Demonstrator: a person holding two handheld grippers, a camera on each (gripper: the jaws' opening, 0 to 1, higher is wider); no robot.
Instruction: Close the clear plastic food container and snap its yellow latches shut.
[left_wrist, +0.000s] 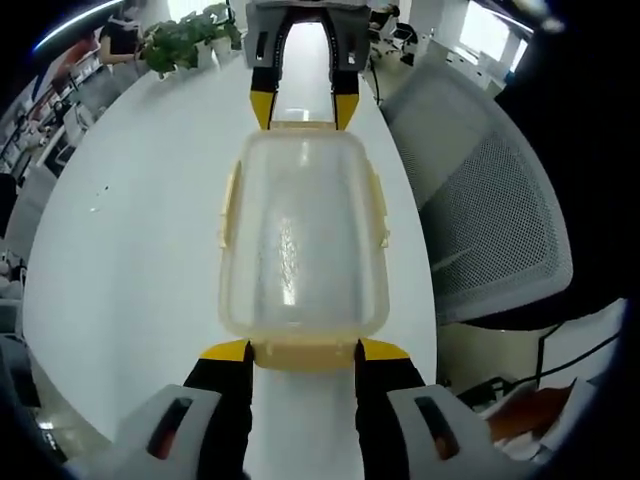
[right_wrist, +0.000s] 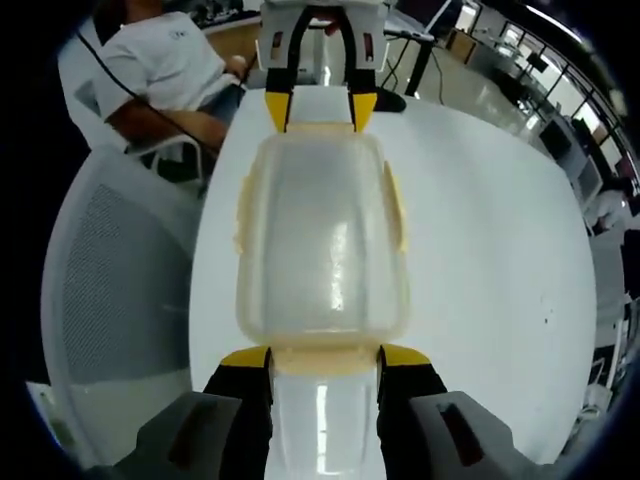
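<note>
The clear rectangular plastic food container (left_wrist: 300, 235) lies on the long white table (left_wrist: 130, 250) with its lid already seated, held end to end between my two tools. In the left gripper view my left gripper (left_wrist: 303, 352) has its yellow-tipped jaws spread to either side of the near end's pale yellow latch (left_wrist: 303, 353), not clenched on it; the right gripper (left_wrist: 302, 105) meets the far end the same way. I count four yellow latches — one per end, one per long side (left_wrist: 229, 205) — and the side pair look folded down, though I cannot tell whether they are snapped. I judge the step in hand is the end latches; next each needs pressing flat against the wall until it clicks, while the opposite tool braces. Outward: one grey mesh office chair (left_wrist: 480, 230), one potted green plant (left_wrist: 185, 40), one seated person in a white shirt (right_wrist: 165, 65).
</note>
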